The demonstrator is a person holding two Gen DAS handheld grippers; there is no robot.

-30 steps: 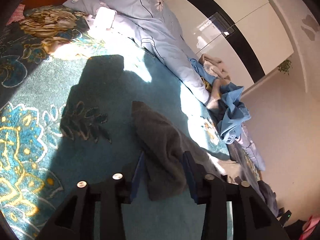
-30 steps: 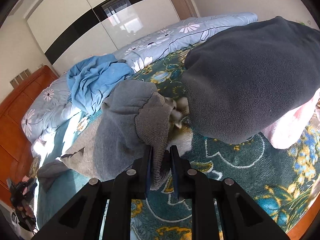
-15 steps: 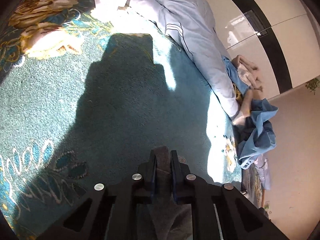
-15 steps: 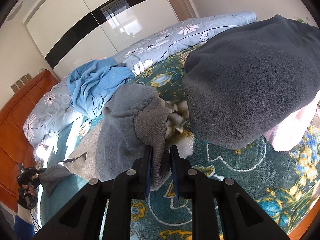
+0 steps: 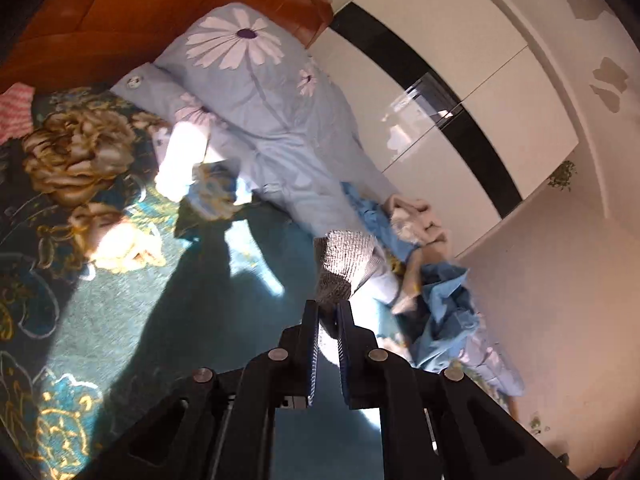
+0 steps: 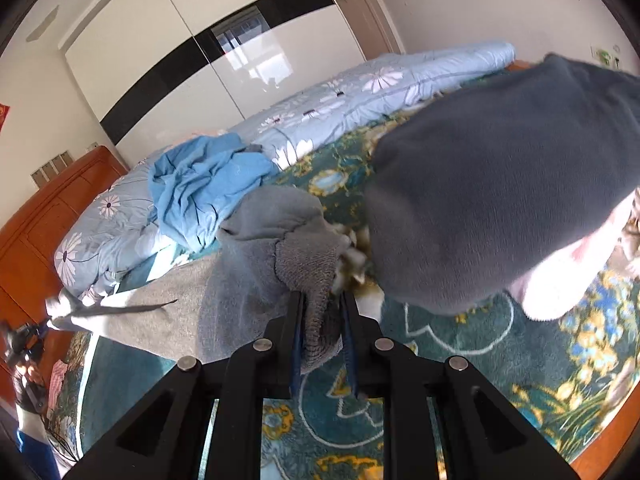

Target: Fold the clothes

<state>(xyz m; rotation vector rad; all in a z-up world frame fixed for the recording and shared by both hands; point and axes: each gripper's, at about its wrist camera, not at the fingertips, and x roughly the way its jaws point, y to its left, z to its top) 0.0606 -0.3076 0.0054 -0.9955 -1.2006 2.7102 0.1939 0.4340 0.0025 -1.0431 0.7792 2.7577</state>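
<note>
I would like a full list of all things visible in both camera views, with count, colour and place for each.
grey knitted garment: one, grey, stretched across the bed, ribbed ends held in both grippers.
teal floral bedspread: one, teal with gold flowers, covers the bed.
light blue daisy-print duvet: one, pale blue with white flowers, along the far bed edge.
crumpled blue cloth: one, bright blue, on the duvet.
dark grey fleece: one, charcoal, on the bedspread, close to the right camera.
beige cloth: one, cream, beside the blue cloth.
wooden headboard: one, orange-brown, at the bed's head.
white wardrobe doors: white with a black band, behind the bed.
left gripper: one, black, closed on the garment.
right gripper: one, black, closed on the garment.
</note>
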